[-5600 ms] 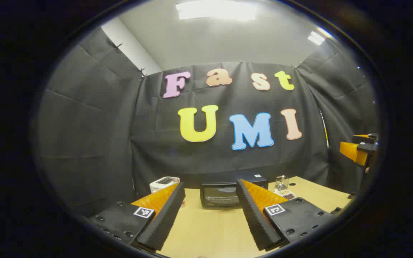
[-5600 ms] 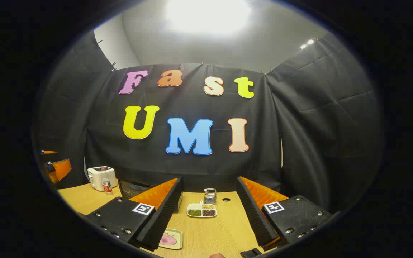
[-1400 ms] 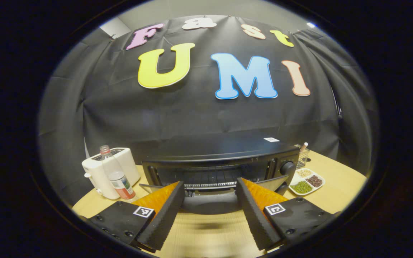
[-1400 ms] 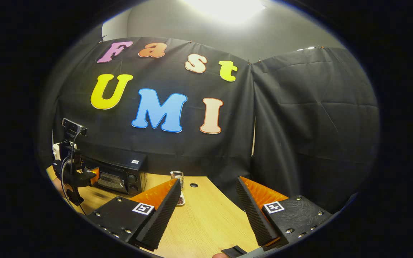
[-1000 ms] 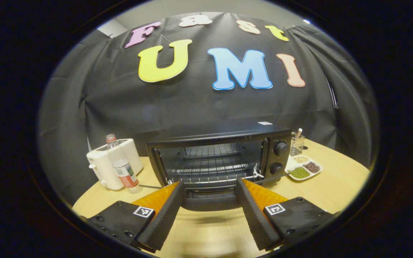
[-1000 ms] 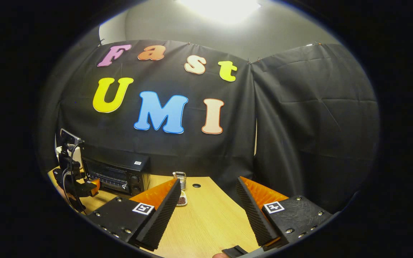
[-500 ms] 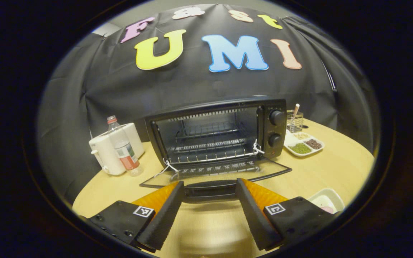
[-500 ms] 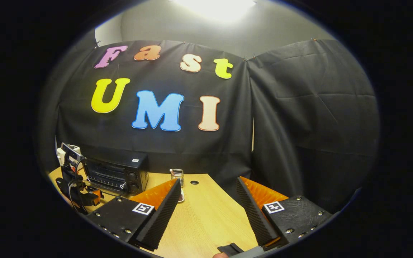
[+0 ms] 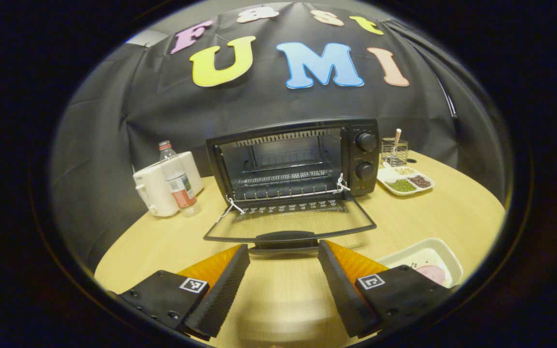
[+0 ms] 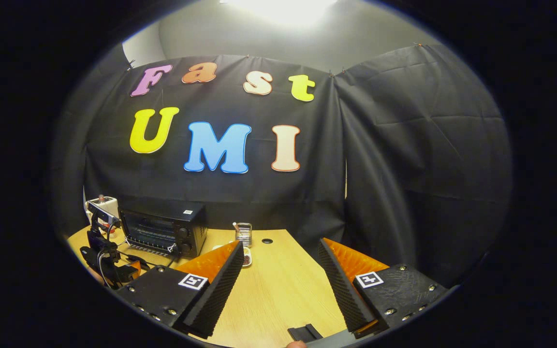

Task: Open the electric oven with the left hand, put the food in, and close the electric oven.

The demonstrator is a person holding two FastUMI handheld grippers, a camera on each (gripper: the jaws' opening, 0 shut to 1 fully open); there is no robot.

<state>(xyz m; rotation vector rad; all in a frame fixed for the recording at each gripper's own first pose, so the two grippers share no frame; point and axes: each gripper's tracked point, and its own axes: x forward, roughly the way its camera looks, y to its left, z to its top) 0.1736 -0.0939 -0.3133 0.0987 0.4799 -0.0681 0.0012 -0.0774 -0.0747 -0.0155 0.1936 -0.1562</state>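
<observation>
Both grippers, left (image 9: 282, 285) and right (image 10: 278, 285), are held spread and empty; one electric oven (image 9: 294, 162), long axis crosswise, is faced door-down toward the left gripper, with one food dish (image 9: 426, 263) nearby.

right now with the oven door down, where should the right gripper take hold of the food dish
Judging by the left gripper view, pinch the dish by its raised near rim, coming from the front, opposite the oven, one finger inside and one outside. It is shallow and flat on the table, so a rim pinch probably suits; the right gripper is open.
</observation>
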